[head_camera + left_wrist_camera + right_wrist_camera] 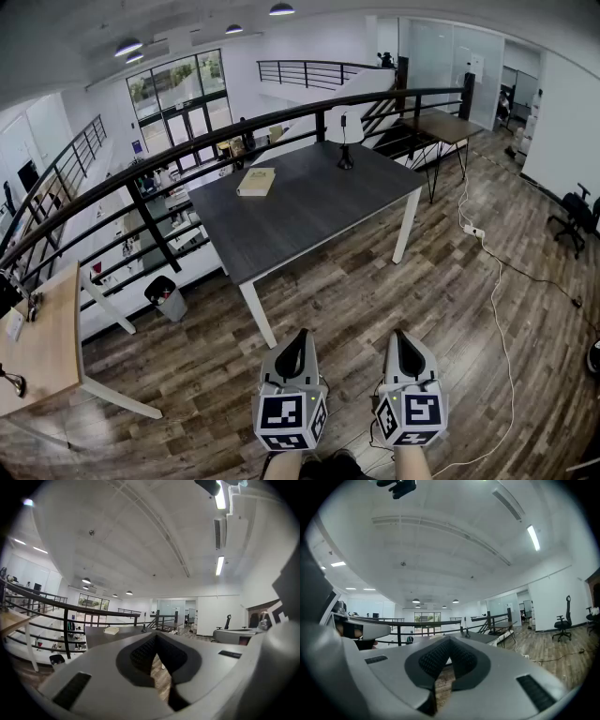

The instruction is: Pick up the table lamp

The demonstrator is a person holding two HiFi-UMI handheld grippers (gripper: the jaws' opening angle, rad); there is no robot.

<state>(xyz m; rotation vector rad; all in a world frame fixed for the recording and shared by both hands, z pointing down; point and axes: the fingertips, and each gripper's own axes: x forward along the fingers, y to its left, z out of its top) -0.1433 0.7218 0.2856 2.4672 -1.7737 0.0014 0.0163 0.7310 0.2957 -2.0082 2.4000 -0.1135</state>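
Note:
The table lamp (344, 131), white shade on a thin dark stem, stands at the far edge of the dark grey table (309, 216), close to the railing. It shows small and distant in the left gripper view (144, 623) and the right gripper view (465, 629). My left gripper (298, 339) and right gripper (405, 337) hang side by side over the wooden floor, well short of the table. Both are level and point toward it. Their jaws are shut with nothing between them (156, 638) (449, 642).
A tan book (256, 181) lies on the table's far left part. A black railing (141, 178) runs behind the table. A wooden desk (37, 337) is at the left, a bin (166, 298) under the railing, a cable (497, 281) on the floor at the right.

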